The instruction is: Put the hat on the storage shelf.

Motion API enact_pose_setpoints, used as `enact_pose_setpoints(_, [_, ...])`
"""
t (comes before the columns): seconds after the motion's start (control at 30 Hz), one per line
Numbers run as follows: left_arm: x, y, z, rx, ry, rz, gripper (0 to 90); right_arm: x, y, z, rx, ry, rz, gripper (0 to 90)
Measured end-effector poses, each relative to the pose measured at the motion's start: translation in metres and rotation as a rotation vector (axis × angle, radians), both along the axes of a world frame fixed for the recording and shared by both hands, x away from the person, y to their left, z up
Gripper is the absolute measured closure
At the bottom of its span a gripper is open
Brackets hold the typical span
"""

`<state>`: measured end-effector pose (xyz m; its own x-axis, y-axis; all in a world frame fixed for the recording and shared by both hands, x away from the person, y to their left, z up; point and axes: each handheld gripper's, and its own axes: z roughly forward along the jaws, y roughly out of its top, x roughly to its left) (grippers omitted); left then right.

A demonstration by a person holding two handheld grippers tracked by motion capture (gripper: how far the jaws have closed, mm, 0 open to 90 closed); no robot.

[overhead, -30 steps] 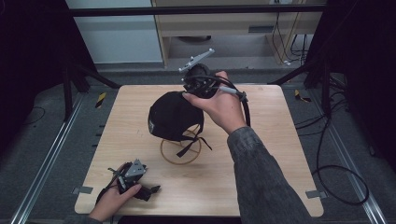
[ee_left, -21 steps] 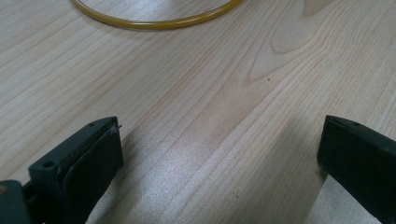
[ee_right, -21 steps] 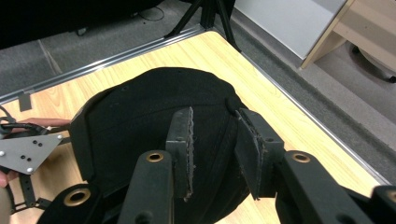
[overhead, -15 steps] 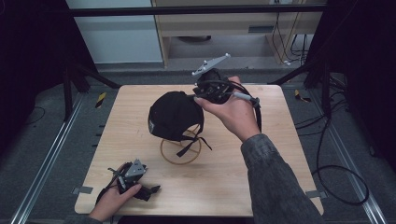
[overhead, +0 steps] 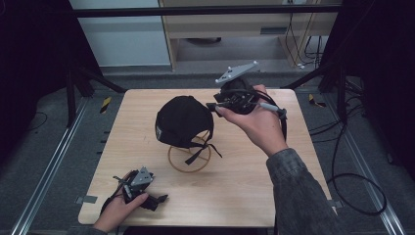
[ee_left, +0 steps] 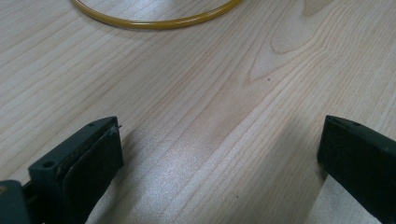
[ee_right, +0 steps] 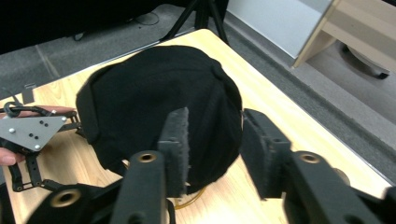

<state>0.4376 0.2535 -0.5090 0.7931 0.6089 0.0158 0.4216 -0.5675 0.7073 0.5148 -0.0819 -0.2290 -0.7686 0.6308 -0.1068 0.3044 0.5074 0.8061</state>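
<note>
atop table (overhead: 254, 196), black cap (overhead: 183, 120) on ring stand (overhead: 188, 159)

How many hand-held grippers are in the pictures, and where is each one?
2. The left hand-held gripper rests on the table at its near left corner. The right hand-held gripper is held up beside the black cap.

Black cap (overhead: 183, 120) propped on a yellow ring stand (overhead: 189, 157), mid-table (overhead: 235, 191).

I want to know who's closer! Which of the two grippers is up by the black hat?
The right gripper, held up in the air with its fingers open right beside the black hat. The left gripper rests low at the table's near edge.
</note>
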Motion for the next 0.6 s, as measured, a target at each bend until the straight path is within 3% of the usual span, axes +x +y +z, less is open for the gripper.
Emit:
enact_pose_setpoints(0.17, [0.000, 0.000, 0.000, 0.000, 0.000, 0.001, 0.0, -0.003, -0.015, -0.007, 0.015, -0.006, -0.053, 41.2])
enact_pose_setpoints(0.2, [0.000, 0.000, 0.000, 0.000, 0.000, 0.000, 0.0, -0.004, -0.021, -0.012, 0.007, -0.010, -0.088, 28.2])
enact_pose_setpoints(0.27, [0.000, 0.000, 0.000, -0.001, 0.000, 0.001, 0.0, -0.004, -0.023, -0.014, 0.001, -0.018, -0.101, 24.8])
enact_pose_setpoints(0.3, [0.000, 0.000, 0.000, -0.001, 0.000, 0.001, 0.0, -0.005, -0.029, -0.018, -0.006, -0.026, -0.129, 15.9])
enact_pose_setpoints(0.37, [0.000, 0.000, 0.000, -0.002, -0.001, 0.001, 0.0, -0.006, -0.035, -0.022, -0.003, -0.029, -0.150, 9.6])
enact_pose_setpoints(0.6, [0.000, 0.000, 0.000, -0.002, -0.001, 0.001, 0.0, -0.015, -0.055, -0.040, -0.005, -0.049, -0.177, 5.4])
